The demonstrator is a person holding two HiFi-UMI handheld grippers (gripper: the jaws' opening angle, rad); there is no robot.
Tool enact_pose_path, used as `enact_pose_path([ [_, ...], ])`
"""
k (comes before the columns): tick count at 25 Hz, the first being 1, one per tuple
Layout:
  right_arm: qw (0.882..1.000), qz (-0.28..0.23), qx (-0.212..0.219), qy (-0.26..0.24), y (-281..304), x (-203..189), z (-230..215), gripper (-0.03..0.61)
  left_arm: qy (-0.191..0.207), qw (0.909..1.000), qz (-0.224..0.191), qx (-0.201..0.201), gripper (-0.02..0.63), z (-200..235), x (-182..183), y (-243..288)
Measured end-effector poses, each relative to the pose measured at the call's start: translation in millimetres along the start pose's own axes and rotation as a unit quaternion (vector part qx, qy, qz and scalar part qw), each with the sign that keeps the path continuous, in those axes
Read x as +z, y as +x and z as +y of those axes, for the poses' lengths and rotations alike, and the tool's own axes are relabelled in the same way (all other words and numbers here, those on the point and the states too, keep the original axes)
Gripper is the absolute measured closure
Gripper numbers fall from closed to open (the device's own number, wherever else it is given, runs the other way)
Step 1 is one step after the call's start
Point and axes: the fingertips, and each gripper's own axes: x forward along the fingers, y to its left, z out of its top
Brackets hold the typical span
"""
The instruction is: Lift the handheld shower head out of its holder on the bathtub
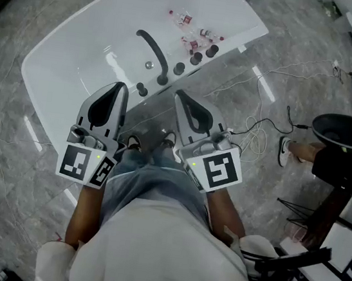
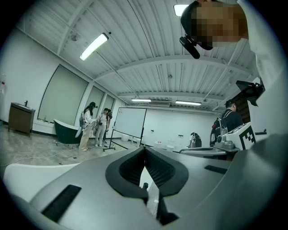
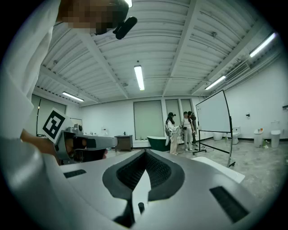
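The white bathtub [image 1: 64, 56] lies ahead of me on the grey marble floor. Along its near rim runs a row of black fittings [image 1: 179, 69], and a long curved black piece [image 1: 152, 47] reaches over the basin. Which fitting is the shower head in its holder I cannot tell from here. My left gripper [image 1: 120, 86] [image 2: 145, 148] is held level just short of the rim, jaws together and empty. My right gripper [image 1: 181, 95] [image 3: 145, 152] hangs beside it, also shut with nothing in it. Neither touches the tub.
Several small bottles [image 1: 194, 32] lie in the tub near the far end. Cables [image 1: 262, 126] trail over the floor at the right, near a person's shoe [image 1: 283, 150] and a black seat [image 1: 340, 130]. Across the room people [image 3: 186, 130] stand by a whiteboard [image 2: 129, 122] and a green tub [image 2: 67, 131].
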Motion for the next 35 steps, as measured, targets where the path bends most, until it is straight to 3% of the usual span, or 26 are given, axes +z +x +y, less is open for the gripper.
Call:
enact_pose_path([
  [17, 1.000, 0.004, 0.023, 0.017, 36.9, -15.7, -48.7, 0.563, -0.014, 0.9995, 0.008, 0.028, 0.595, 26.0, -27.1, 47.1],
  [21, 0.999, -0.011, 0.020, 0.027, 39.9, -24.1, -50.2, 0.561, 0.011, 0.9993, 0.007, 0.035, 0.594, 37.5, -54.1, 41.8],
  [24, 0.999, -0.005, 0.015, 0.030, 47.4, -42.9, -47.4, 0.561, 0.024, 0.9980, 0.027, 0.052, 0.594, 53.4, -96.2, 38.4],
  [28, 1.000, -0.004, -0.001, 0.009, 121.3, -103.7, -54.9, 0.561, 0.024, 0.9958, 0.056, 0.068, 0.594, 114.6, -177.5, 72.5],
  [32, 0.998, 0.062, 0.001, -0.012, 184.4, -219.1, -44.8, 0.557, 0.009, 0.9953, 0.044, 0.086, 0.594, 158.9, -219.2, 82.9],
  [33, 0.996, 0.085, 0.003, -0.004, 196.8, -252.9, -41.6, 0.538, 0.006, 0.9953, 0.042, 0.087, 0.594, 166.8, -229.1, 83.3],
  [34, 0.994, 0.105, 0.004, 0.009, 210.1, -288.0, -39.0, 0.448, 0.002, 0.9954, 0.041, 0.087, 0.594, 175.3, -242.1, 85.2],
  [35, 0.992, 0.122, 0.006, 0.020, 224.4, -324.1, -37.4, 0.406, 0.000, 0.9955, 0.040, 0.086, 0.594, 184.8, -257.7, 88.5],
])
